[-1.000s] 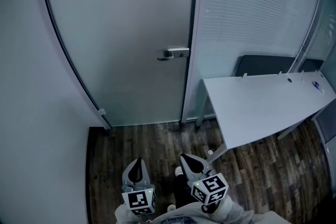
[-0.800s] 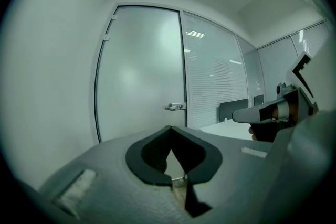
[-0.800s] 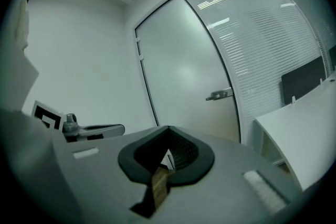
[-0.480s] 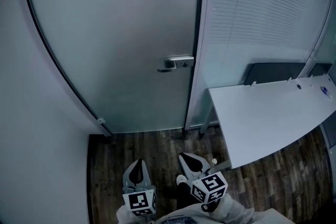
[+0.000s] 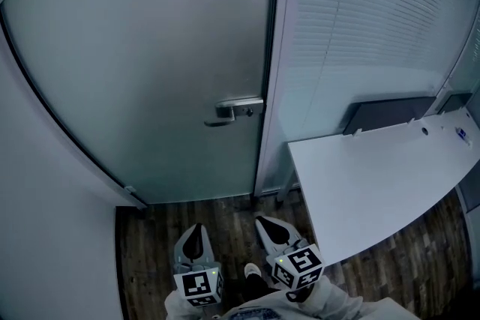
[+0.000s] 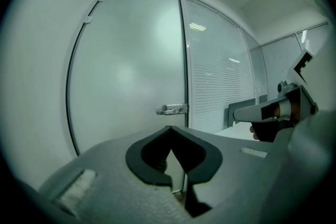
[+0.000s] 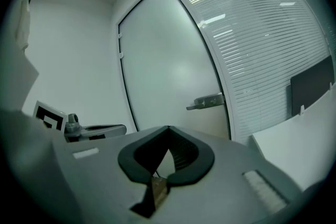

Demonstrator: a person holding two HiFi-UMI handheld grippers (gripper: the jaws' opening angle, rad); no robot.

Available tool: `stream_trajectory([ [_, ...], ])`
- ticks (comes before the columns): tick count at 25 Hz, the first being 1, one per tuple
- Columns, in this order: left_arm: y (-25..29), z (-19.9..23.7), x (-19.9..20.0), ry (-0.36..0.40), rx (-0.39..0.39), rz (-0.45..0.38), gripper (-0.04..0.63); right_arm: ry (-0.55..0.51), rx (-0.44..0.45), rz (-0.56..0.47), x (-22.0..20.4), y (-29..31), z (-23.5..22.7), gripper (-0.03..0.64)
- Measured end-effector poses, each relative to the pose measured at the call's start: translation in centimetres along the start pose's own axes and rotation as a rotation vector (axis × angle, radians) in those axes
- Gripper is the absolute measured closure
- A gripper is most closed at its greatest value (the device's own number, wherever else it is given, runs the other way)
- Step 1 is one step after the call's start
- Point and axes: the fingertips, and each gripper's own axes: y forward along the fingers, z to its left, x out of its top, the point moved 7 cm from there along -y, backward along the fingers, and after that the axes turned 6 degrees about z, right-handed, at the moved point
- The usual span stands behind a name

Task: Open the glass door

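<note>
I'm judging the glass door point(image 5: 150, 71), filling the upper left, heavy, stiff and slick; I'm choosing its lever handle point(image 5: 234, 110), mid-frame. Left hand-held gripper point(image 5: 196, 228) and right hand-held gripper point(image 5: 262, 222) are sitting closed, empty.

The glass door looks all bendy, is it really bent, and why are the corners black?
Probably not. Head view: the lens bows the glass door. Left gripper view and right gripper view: fisheye curves it more, leaving black corners; ceiling lights reflect on the blinds.

Grey left tongs point(image 5: 196, 227), right tongs point(image 5: 262, 221), black-white marker cubes point(image 5: 199, 287)
</note>
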Motion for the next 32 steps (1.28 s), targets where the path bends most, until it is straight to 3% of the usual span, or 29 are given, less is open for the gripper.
stream_trajectory([
  [7, 5.8, -2.6, 2.5, 0.043, -0.047, -0.023, 0.592, 0.013, -0.029, -0.018, 2.0, 1.4, -5.3, 0.612],
  [11, 7.7, -3.0, 3.1, 0.089, -0.023, -0.03, 0.592, 0.034, -0.029, -0.012, 2.3, 2.5, -7.2, 0.612],
  [20, 10.0, -0.4, 3.8, 0.069, 0.01, 0.014, 0.589, 0.054, -0.008, -0.004, 3.2, 5.3, -7.9, 0.612],
  [21, 10.4, -0.2, 3.9, 0.082, 0.001, 0.015, 0.538, 0.055, -0.011, -0.007, 3.3, 5.6, -7.9, 0.612],
  [27, 13.5, 0.7, 3.7, 0.26, -0.05, 0.064, 0.427, 0.066, -0.049, -0.017, 4.0, 6.8, -8.2, 0.612],
  [32, 16.4, 1.3, 4.4, 0.366, -0.093, 0.068, 0.402, 0.078, -0.099, -0.023, 4.2, 7.0, -8.6, 0.612],
])
